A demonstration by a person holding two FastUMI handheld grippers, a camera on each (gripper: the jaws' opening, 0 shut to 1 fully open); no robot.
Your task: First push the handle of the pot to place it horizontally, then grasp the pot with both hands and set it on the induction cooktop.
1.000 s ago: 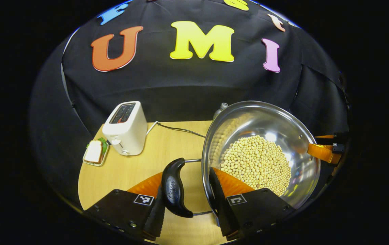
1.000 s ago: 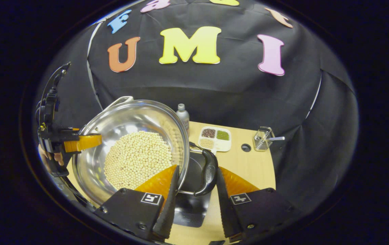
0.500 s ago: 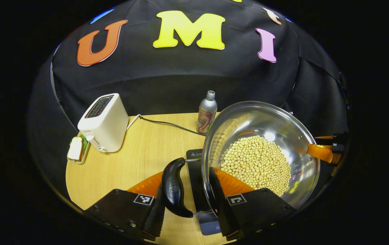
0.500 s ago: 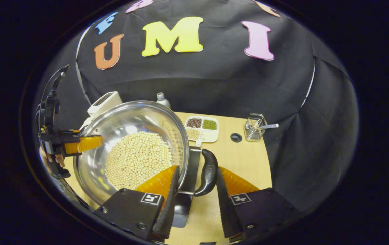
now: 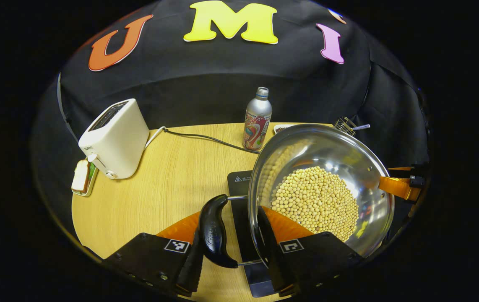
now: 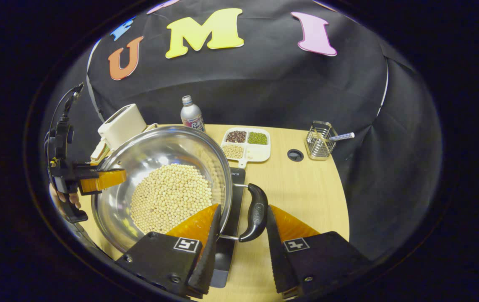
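Above flat black induction cooktop: round steel pot of pale beans. Left gripper straddles black handle at 6 o'clock, right gripper likewise; pinch on either: cannot tell. Bare wooden table at 9 o'clock.

Shiny silver pot holds pale yellow beans; its handles are glossy black. Cooktop black. Table light wood grain. At ten o'clock, a cream toaster; at twelve, a silver bottle with red print.
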